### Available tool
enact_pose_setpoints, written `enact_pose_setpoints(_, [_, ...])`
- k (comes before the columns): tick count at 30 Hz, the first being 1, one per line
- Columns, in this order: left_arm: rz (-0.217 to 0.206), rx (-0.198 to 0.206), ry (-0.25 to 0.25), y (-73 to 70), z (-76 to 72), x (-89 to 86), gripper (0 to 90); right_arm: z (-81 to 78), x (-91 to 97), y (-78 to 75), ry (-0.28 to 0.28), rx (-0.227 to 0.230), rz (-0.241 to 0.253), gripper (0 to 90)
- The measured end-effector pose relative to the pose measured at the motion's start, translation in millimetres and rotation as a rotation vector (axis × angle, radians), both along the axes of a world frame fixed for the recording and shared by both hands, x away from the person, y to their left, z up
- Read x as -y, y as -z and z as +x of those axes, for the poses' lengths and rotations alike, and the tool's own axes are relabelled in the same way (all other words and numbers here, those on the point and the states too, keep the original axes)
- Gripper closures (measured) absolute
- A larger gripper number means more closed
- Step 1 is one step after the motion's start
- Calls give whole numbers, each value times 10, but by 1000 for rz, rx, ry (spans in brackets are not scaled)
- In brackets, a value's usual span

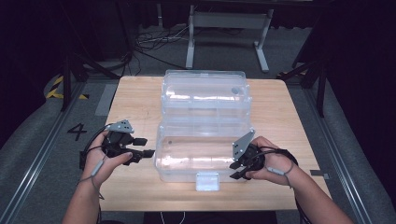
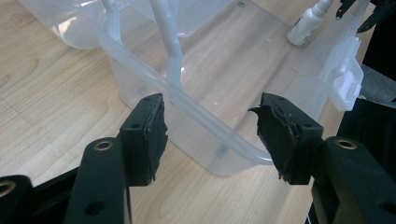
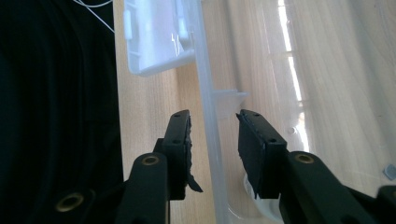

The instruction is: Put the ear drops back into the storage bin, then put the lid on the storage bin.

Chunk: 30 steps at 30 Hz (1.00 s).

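Box (image 1: 205,154) of clear plastic sits open in the middle of the wooden table (image 1: 135,100), lid back. Left gripper (image 2: 210,135) waits by its left end, jaws wide apart and holding nothing. Right gripper (image 3: 214,135) has the front wall between its jaws, not squeezing it.

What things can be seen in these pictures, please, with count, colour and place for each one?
clear plastic box: one, transparent, lid open, middle of the table
latch: one, whitish, front wall of the box
small white bottle: one, white, near the far end of the box
table: one, light wood, centre
metal frame: one, grey, floor behind the table
left gripper: one, black, jaws open at the box's left end
right gripper: one, black, jaws either side of the box's rim, not pressing
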State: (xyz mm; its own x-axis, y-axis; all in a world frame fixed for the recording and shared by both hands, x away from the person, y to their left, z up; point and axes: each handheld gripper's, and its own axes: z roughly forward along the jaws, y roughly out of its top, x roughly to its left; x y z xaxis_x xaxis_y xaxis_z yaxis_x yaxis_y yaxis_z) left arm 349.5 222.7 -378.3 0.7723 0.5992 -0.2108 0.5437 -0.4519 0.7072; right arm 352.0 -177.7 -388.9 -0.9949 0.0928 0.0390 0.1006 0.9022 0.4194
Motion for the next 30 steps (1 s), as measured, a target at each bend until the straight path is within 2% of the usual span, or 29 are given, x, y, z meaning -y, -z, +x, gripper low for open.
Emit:
enact_pose_setpoints(3, [2, 5, 4, -4, 6, 2, 423, -8, -13, 41, 8, 2, 3, 682])
enact_pose_setpoints(7, [-7, 6, 2, -7, 11, 18, 423, -4, -30, 117, -20, 4, 5, 724])
enact_pose_setpoints(12, [-7, 16, 1, -35, 17, 34, 422, -8, -48, 199, -11, 8, -8, 817])
enact_pose_setpoints(16, [-6, 29, 1, -81, 38, 53, 419, -16, -50, 203, -22, 28, -10, 827])
enact_pose_setpoints(21, [-25, 49, 11, -185, 90, 117, 413, -11, -43, 202, -18, 23, -9, 825])
enact_pose_setpoints(27, [-14, 77, 43, -367, 246, 295, 410, -7, -26, 210, -2, 7, 10, 822])
enact_pose_setpoints(30, [-25, 85, 57, -440, 321, 360, 408, -14, -20, 208, 2, -3, 7, 822])
